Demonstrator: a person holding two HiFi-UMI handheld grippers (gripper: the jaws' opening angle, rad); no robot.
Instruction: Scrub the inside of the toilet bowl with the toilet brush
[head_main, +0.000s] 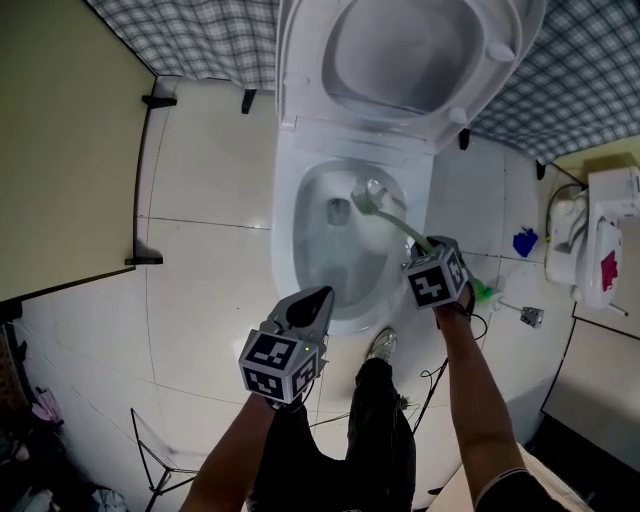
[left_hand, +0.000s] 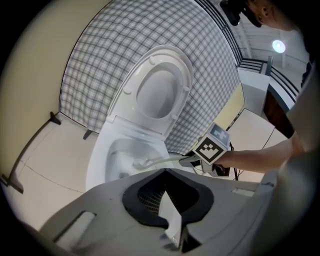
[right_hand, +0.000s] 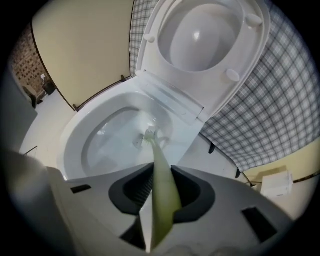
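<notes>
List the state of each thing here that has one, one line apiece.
toilet seat and lid, raised.
toilet bowl, open, brush head inside it.
toilet brush, gripped by its green handle, head down in the bowl.
right gripper, shut on the toilet brush.
left gripper, shut, empty.

place: bathroom, no question
giveaway: white toilet (head_main: 284, 250), lid (head_main: 400, 50) up, straight ahead of the right claw (right_hand: 161, 172)
floor: pale tiles (head_main: 200, 290) below it
</notes>
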